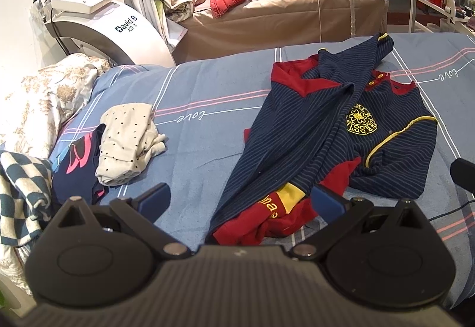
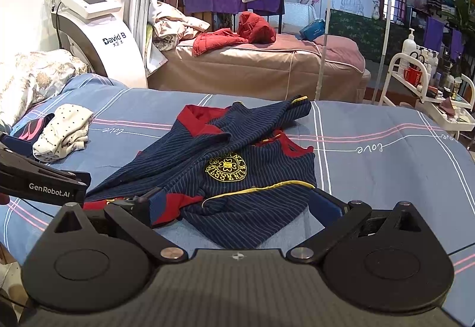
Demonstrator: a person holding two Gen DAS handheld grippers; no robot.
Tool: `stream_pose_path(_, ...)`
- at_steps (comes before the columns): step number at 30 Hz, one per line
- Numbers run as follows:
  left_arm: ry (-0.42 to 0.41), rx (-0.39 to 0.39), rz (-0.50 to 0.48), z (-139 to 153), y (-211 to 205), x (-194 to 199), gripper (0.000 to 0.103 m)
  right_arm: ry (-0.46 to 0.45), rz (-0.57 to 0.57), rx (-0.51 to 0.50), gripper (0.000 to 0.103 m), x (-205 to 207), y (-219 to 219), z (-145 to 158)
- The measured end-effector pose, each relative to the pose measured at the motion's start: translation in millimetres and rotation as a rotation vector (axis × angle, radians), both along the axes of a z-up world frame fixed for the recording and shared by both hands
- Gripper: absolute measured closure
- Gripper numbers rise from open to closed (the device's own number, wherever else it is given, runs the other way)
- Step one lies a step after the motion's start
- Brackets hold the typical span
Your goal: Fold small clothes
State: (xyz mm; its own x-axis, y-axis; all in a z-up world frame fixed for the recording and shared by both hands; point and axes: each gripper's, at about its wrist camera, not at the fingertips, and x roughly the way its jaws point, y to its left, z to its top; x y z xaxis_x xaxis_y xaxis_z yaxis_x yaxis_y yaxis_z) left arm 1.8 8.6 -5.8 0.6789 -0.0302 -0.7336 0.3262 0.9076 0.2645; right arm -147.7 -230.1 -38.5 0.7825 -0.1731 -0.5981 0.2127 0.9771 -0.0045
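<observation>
Navy striped garment point(image 2: 237, 160) lies crumpled mid-bed on blue bedspread point(image 2: 386, 166), toward near edge. Left gripper point(image 1: 240, 199) and right gripper point(image 2: 237, 202) both spread wide, empty, flanking near hem. Best next: pinch hem corners, pull flat before folding.

white beauty machine point(image 2: 98, 30), red jacket point(image 2: 234, 33) on massage bed point(image 2: 267, 71), trolley point(image 2: 430, 95)

bare blue bedspread point(image 2: 386, 131) right of striped garment point(image 2: 237, 148), dotted cloth point(image 2: 63, 131) crowding left
</observation>
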Motion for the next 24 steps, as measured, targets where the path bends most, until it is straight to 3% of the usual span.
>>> stream_pose_path(24, 0.03, -0.01, 0.013, -6.7, 3.1, 3.3, 0.0, 0.029, 0.007, 0.022, 0.0, 2.5, 2.1, -4.8)
